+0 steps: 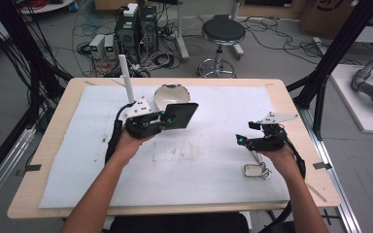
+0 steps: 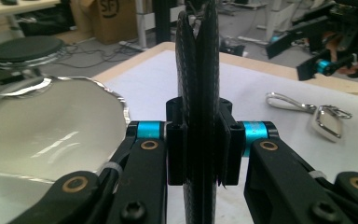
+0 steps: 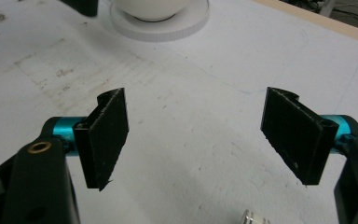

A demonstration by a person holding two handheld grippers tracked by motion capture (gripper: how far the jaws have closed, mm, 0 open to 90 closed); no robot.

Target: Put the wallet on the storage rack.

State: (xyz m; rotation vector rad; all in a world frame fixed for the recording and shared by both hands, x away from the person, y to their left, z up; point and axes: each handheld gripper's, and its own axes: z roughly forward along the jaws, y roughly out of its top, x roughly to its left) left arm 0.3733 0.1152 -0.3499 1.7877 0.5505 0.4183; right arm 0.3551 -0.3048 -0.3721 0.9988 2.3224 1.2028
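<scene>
High view: left hand-held gripper (image 1: 167,118) is raised above the tabletop (image 1: 277,92), holding a flat black wallet (image 1: 180,115) out toward the centre
Left hand-held gripper: jaws clamped on the black wallet (image 2: 199,93), which stands edge-on between them in the left gripper view, its stitched edges running straight up
Right hand-held gripper (image 1: 240,141): jaws spread wide with nothing between them; in the right gripper view the pads (image 3: 106,135) frame bare white paper (image 3: 191,116)
Wallet's position: in the air, just in front of the white bowl (image 1: 171,94) and close beside it, clear of the paper
Wallet's long axis: roughly level across the table, pointing from the left hand toward the right side
Nearer hand: the left, which already has it; the right hand-held gripper sits well apart, to the wallet's right and nearer the person
Keyring (image 1: 256,170): lies on the paper just by the right hand
Likely next: my guess is the wallet goes into or beside the bowl, a short move away from the person
</scene>
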